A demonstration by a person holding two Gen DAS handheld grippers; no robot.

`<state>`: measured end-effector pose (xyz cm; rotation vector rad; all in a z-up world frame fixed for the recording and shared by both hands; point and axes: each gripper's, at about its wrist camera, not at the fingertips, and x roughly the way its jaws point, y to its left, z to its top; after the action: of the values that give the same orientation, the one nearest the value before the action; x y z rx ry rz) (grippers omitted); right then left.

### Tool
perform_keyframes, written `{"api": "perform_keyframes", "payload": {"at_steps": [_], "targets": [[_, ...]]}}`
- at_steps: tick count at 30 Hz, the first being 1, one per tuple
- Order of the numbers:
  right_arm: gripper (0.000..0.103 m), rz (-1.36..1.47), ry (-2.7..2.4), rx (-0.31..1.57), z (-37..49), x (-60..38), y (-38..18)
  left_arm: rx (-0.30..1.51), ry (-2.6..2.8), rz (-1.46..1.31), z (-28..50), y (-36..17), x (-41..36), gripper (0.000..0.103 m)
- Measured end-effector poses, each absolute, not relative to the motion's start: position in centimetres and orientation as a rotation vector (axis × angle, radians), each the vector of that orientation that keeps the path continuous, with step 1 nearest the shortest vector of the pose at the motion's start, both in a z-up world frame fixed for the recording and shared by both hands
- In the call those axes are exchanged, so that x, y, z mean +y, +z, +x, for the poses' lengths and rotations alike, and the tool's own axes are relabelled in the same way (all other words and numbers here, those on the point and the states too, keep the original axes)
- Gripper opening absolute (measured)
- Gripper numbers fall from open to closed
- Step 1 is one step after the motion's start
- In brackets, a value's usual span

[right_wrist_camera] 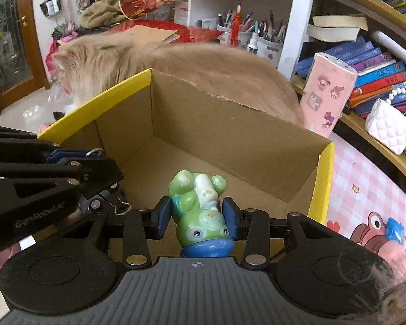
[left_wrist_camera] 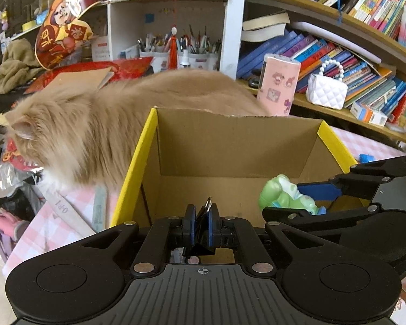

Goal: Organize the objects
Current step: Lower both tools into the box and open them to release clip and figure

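Note:
An open cardboard box [left_wrist_camera: 238,146] with yellow rims stands on the pink checked table; it also shows in the right wrist view [right_wrist_camera: 203,124]. My left gripper [left_wrist_camera: 201,226] is shut on a black binder clip [left_wrist_camera: 200,243] over the box's near edge; the clip also shows in the right wrist view [right_wrist_camera: 116,203]. My right gripper [right_wrist_camera: 197,214] is shut on a green cartoon figurine [right_wrist_camera: 200,211], held upside down above the box's inside. The figurine also shows in the left wrist view [left_wrist_camera: 287,195], at the right, between the right gripper's blue pads.
A fluffy tan cat [left_wrist_camera: 100,124] stands right behind the box, also in the right wrist view [right_wrist_camera: 176,67]. A pink case [right_wrist_camera: 327,94] stands at the box's far right corner. Bookshelves [left_wrist_camera: 338,62], a white quilted bag [right_wrist_camera: 387,127] and pen cups [left_wrist_camera: 176,54] lie behind. A small blue item [right_wrist_camera: 395,230] lies on the table.

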<state>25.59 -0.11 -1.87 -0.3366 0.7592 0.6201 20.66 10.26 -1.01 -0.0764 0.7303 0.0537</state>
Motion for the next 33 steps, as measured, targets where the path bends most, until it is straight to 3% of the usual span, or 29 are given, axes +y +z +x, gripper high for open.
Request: {"api": "perform_keyframes", "payload": {"at_steps": [7,14,19,23,25,33], "targets": [[0.041,-0.339,0.615,0.754,25.6,-0.2,-1.8,0.726,0.050,-0.080,20.8,-1.0,10.4,0.009],[0.051,-0.327,0.595,0.726,25.5,-0.3,-1.5,0.710,0.039,-0.062,20.6,-0.6,10.2,0.016],[0.056,-0.298,0.576,0.721,25.0,-0.7,-1.3,0.664,0.047,-0.070,19.6,0.2,10.7,0.036],[0.057,-0.274,0.566,0.707,24.0,-0.8,-0.9,0.649,0.052,-0.076,18.8,0.7,11.1,0.044],[0.057,-0.259,0.558,0.684,23.3,-0.8,-0.5,0.627,0.059,-0.087,18.1,1.0,11.4,0.056],[0.060,-0.221,0.517,0.603,20.7,-0.9,1.3,0.550,0.049,-0.118,15.3,2.6,12.4,0.061]]}}
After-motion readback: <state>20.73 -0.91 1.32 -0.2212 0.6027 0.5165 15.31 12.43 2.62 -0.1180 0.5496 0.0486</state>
